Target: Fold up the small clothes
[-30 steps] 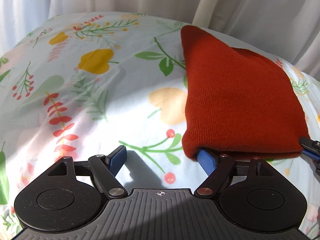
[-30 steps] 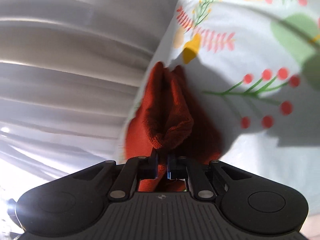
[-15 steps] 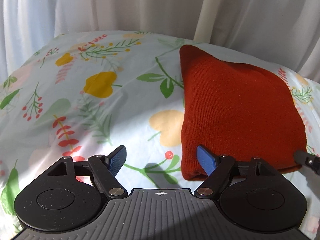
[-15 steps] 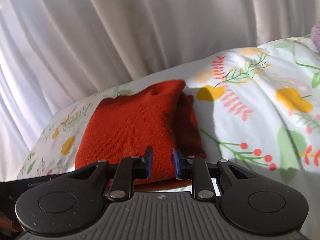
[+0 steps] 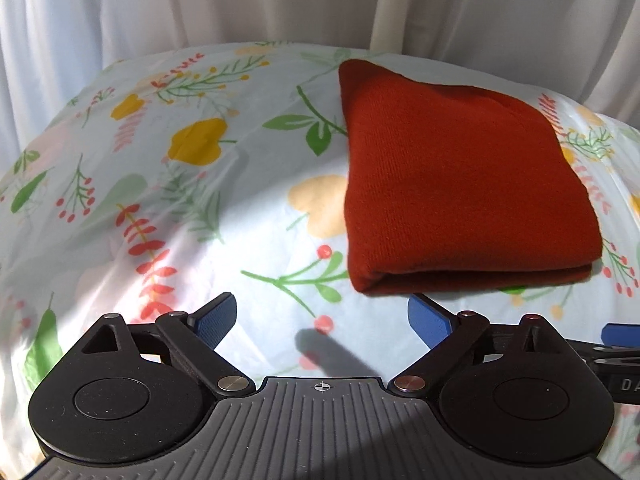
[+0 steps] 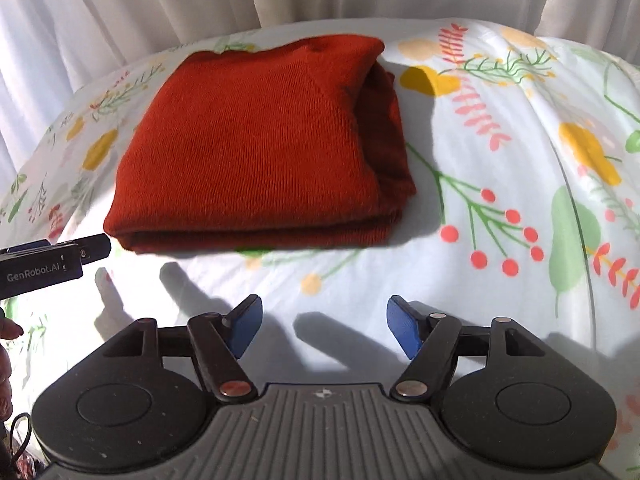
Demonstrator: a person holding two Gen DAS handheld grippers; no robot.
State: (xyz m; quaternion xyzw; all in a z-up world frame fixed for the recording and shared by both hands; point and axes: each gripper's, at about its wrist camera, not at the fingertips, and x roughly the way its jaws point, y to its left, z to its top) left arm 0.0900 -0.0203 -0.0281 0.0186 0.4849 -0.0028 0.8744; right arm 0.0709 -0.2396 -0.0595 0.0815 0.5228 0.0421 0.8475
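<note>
Left claw [image 5: 320,322]: spread wide and opening, nothing between its blue pads, clear of the cloth.
Right claw [image 6: 322,328]: opening, pads apart, empty.
Red knit garment [image 5: 460,188]: folded flat on the flowered sheet [image 5: 180,208], upper right of left view.

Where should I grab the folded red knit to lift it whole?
Grip the folded red knit at its thick near edge, coming from the camera side, low over the floral sheet. That edge stacks all layers; the right side shows loose inner folds that could slip apart.
</note>
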